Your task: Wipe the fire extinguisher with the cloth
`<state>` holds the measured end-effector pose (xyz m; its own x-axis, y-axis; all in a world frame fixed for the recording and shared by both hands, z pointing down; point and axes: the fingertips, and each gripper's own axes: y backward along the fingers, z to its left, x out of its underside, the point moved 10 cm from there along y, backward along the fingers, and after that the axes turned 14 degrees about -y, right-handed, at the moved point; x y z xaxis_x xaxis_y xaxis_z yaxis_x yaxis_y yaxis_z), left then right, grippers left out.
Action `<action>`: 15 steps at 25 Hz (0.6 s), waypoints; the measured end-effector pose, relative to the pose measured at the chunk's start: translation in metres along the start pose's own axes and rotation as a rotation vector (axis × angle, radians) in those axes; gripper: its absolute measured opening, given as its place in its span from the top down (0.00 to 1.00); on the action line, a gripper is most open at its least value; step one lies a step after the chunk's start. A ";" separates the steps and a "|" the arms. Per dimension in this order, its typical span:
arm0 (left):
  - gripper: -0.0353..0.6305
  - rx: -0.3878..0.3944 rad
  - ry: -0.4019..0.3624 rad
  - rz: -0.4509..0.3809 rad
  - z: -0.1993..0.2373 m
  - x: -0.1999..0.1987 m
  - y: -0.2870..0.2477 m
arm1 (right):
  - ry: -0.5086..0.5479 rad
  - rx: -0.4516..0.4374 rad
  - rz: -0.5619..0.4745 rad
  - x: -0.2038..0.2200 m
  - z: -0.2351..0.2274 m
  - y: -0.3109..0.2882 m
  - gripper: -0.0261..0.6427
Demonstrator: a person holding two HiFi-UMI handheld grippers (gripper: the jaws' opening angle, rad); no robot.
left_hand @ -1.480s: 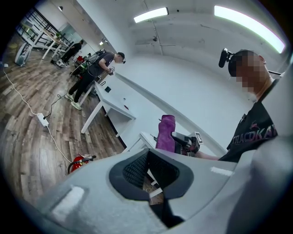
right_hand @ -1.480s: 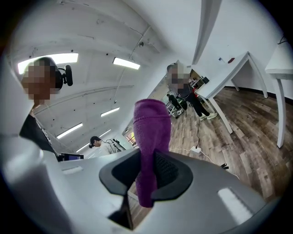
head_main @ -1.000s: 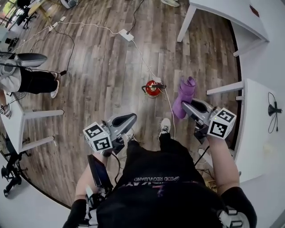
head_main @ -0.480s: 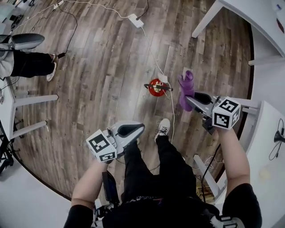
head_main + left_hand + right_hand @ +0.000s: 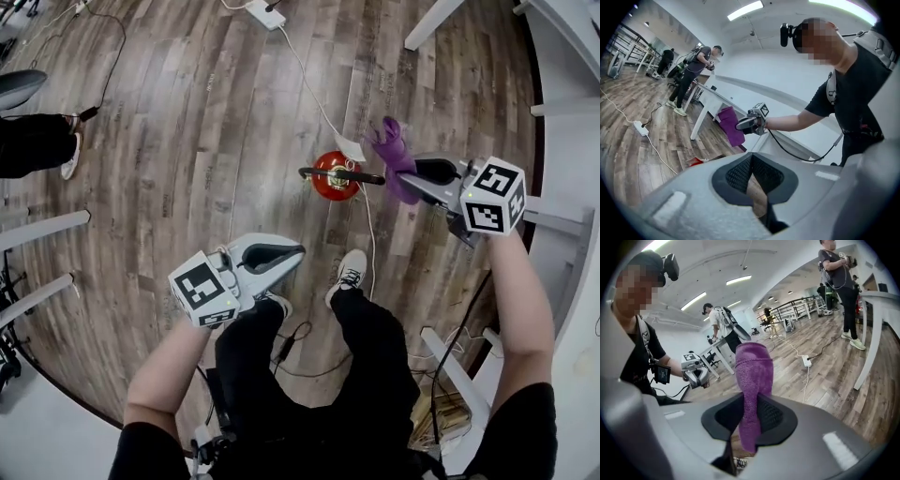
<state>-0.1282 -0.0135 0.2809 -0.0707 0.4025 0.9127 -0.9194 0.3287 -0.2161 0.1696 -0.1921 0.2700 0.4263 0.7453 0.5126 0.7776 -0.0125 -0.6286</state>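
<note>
The purple cloth (image 5: 392, 150) is clamped in the right gripper (image 5: 418, 174) at 3 o'clock of the fire extinguisher (image 5: 335, 178) stood on the floor (image 5: 187, 141), while the left gripper (image 5: 292, 253), at its 7 o'clock, is seen clenched and empty.

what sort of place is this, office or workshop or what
Probably an open-plan office or lab space: long white desks on a wood-plank floor, a power strip with cables trailing across it, and other people standing around further back.
</note>
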 end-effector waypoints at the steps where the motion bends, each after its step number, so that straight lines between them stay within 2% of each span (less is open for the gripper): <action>1: 0.95 0.011 -0.023 0.006 0.010 0.014 -0.003 | 0.034 0.011 0.019 0.002 -0.009 -0.012 0.85; 6: 0.95 0.015 -0.138 -0.026 0.063 0.082 -0.020 | 0.186 0.062 0.050 0.017 -0.049 -0.056 0.85; 8: 0.95 -0.009 -0.175 -0.051 0.080 0.106 -0.024 | 0.209 0.038 0.051 0.025 -0.062 -0.070 0.85; 10: 0.95 -0.031 -0.181 -0.089 0.091 0.127 -0.027 | 0.214 0.002 0.043 0.032 -0.075 -0.084 0.85; 13: 0.95 -0.030 -0.186 -0.160 0.107 0.148 -0.040 | 0.207 -0.055 0.013 0.037 -0.095 -0.093 0.85; 15: 0.95 -0.031 -0.196 -0.176 0.117 0.158 -0.050 | 0.205 -0.090 -0.014 0.039 -0.108 -0.094 0.85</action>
<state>-0.1388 -0.0662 0.4767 0.0128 0.1643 0.9863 -0.9122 0.4059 -0.0558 0.1627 -0.2338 0.4121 0.4935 0.5946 0.6347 0.8180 -0.0695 -0.5710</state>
